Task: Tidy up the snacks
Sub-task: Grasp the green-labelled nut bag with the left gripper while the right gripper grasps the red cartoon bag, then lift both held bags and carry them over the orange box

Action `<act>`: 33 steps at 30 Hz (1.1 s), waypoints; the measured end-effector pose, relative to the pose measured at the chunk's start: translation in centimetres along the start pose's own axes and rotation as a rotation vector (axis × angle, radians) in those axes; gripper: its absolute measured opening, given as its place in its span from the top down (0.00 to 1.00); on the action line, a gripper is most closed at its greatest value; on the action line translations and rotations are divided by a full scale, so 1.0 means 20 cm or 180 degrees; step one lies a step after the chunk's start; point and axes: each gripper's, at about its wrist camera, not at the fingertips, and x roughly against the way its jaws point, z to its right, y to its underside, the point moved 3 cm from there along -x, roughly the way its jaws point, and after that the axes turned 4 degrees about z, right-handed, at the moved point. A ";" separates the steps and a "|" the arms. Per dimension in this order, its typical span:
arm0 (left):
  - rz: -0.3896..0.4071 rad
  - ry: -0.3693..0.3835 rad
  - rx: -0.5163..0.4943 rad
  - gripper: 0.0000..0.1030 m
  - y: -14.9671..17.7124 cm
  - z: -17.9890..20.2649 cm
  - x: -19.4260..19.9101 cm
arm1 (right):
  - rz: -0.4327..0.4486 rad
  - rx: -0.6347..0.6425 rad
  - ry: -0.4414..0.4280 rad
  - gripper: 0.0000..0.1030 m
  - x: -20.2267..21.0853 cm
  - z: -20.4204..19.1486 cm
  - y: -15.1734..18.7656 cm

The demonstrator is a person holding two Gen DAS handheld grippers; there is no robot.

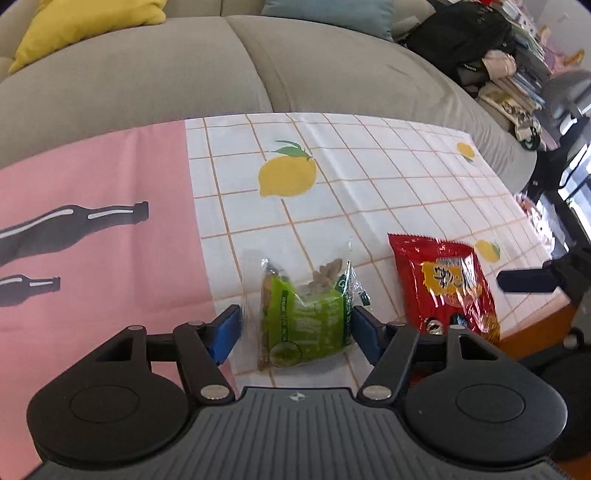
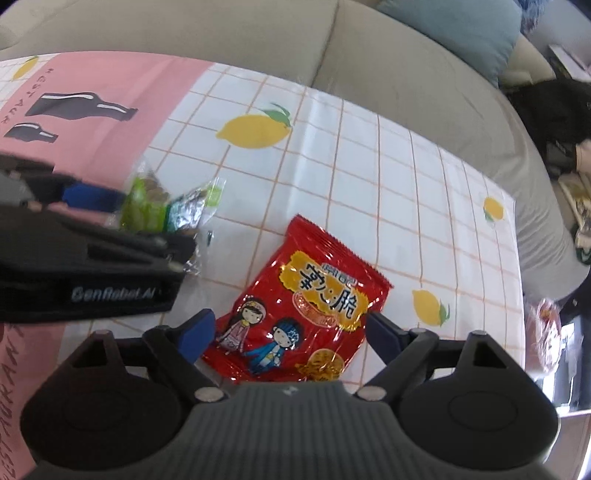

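A green snack packet (image 1: 306, 314) lies on the checked tablecloth (image 1: 388, 177) between the blue pads of my left gripper (image 1: 295, 328). The jaws are open and the right pad is close against the packet. A red snack bag (image 2: 299, 306) with cartoon figures lies to its right, between the open jaws of my right gripper (image 2: 291, 332). The red bag also shows in the left wrist view (image 1: 447, 284). The green packet shows in the right wrist view (image 2: 155, 203), with my left gripper's body (image 2: 85, 266) partly over it.
The table carries a pink cloth (image 1: 92, 229) with bottle prints on the left. A grey sofa (image 1: 258, 70) runs along the far edge, with a yellow cushion (image 1: 81, 22) and a black bag (image 1: 465, 37). Another wrapped snack (image 2: 546, 332) sits at the table's right edge.
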 end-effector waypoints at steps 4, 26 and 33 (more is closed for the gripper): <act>-0.0036 -0.0006 0.0124 0.44 0.01 -0.03 0.03 | -0.0110 -0.0093 0.0032 0.13 -0.04 0.00 0.00; -0.0305 -0.0391 0.0889 0.55 0.41 -0.24 0.41 | 0.0017 0.0518 -0.0620 0.29 0.12 -0.38 0.15; -0.0330 -0.0381 0.1071 0.55 0.56 -0.26 0.53 | 0.0182 0.0850 -0.0979 0.29 0.26 -0.48 0.34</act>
